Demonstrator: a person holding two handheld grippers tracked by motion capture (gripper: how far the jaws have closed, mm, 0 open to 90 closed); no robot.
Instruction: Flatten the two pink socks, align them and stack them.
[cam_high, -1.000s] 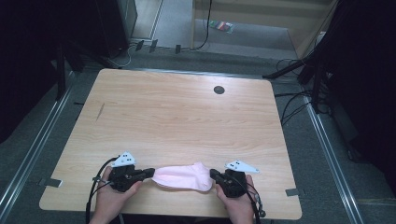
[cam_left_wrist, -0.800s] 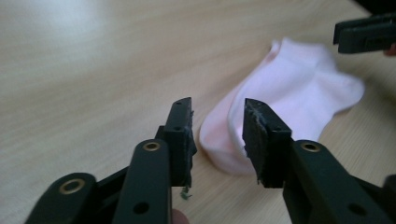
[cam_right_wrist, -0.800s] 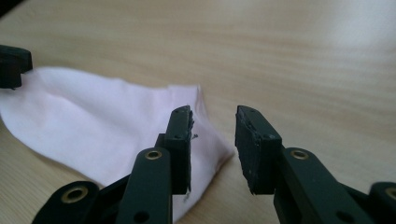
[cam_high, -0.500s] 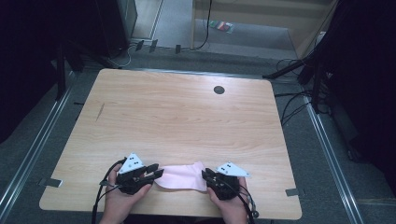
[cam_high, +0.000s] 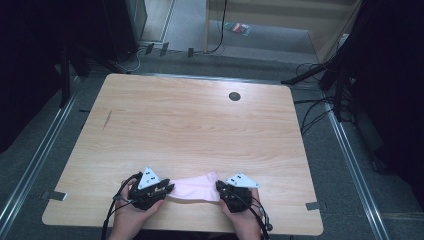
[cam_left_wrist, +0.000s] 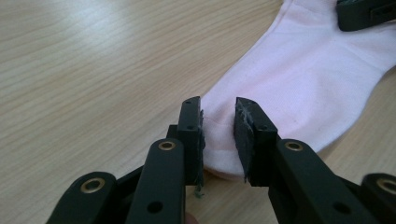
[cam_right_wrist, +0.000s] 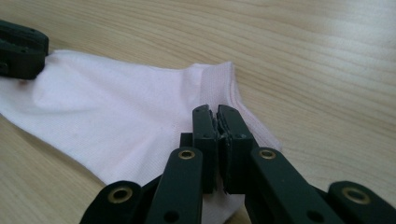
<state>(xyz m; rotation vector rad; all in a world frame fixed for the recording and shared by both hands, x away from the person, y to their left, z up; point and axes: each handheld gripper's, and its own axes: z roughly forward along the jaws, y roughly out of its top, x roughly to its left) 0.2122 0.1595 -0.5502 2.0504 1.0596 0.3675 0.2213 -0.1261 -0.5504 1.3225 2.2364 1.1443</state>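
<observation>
A pale pink sock (cam_high: 192, 189) lies flat near the front edge of the wooden table (cam_high: 200, 125), between my two grippers. My left gripper (cam_high: 169, 189) is at the sock's left end. In the left gripper view its jaws (cam_left_wrist: 218, 121) straddle the rounded end of the sock (cam_left_wrist: 299, 79) with a clear gap. They have just been closing, and the pads do not press on the fabric. My right gripper (cam_high: 219, 187) is at the sock's right end. Its jaws (cam_right_wrist: 217, 116) are shut on the cuff end of the sock (cam_right_wrist: 116, 112).
A dark round grommet (cam_high: 234, 96) sits in the far part of the table. Cables (cam_high: 320, 107) run over the floor to the right, and metal rails (cam_high: 350, 160) flank the table. A person's hands (cam_high: 130, 220) come in at the front edge.
Both grippers have moved inward toward each other. The sock, stretched wide between them a second ago, now lies shorter on the table. The left jaws have parted.
</observation>
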